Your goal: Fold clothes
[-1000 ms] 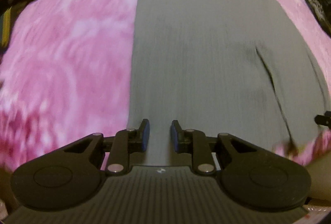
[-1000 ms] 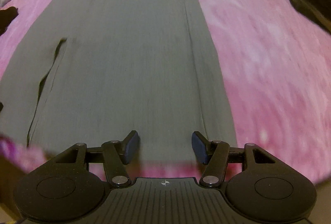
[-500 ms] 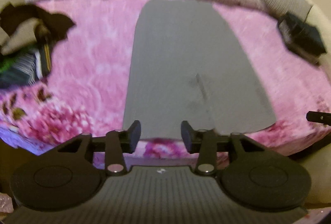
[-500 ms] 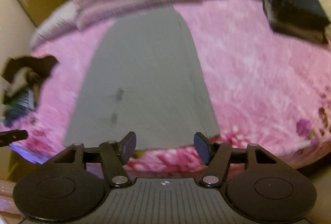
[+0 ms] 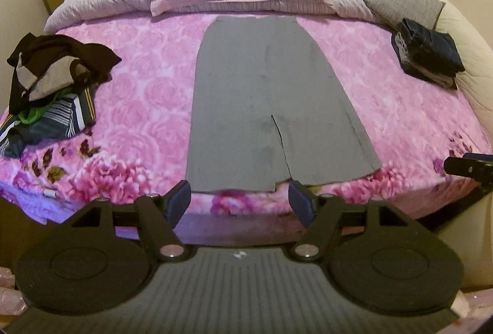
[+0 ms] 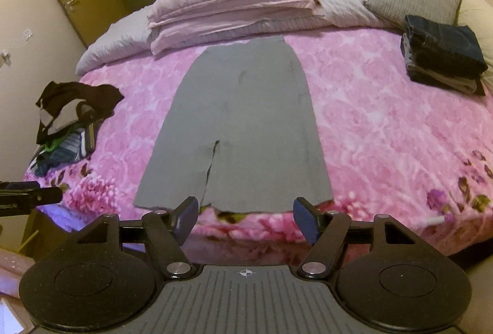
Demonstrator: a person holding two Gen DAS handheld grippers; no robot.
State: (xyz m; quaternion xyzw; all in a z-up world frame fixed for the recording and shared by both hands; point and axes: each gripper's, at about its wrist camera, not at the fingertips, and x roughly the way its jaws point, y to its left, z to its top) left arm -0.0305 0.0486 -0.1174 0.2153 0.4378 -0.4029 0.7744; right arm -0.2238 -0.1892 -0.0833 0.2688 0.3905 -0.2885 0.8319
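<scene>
where plush rose-print blanket (image 5: 123,105) spreads, flat grey trousers (image 5: 262,105), smooth, tapering

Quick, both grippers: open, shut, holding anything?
Left gripper: jaws opening, nothing between them.
Right gripper: jaws opening, nothing between them.

Grey trousers (image 5: 262,105) lie flat at ctr of pink floral blanket (image 5: 138,93). Unfolded clothes pile (image 5: 52,87) left of trousers; folded stack (image 5: 428,51) right. Left gripper (image 5: 239,204) jaws opening, nothing between.
</scene>
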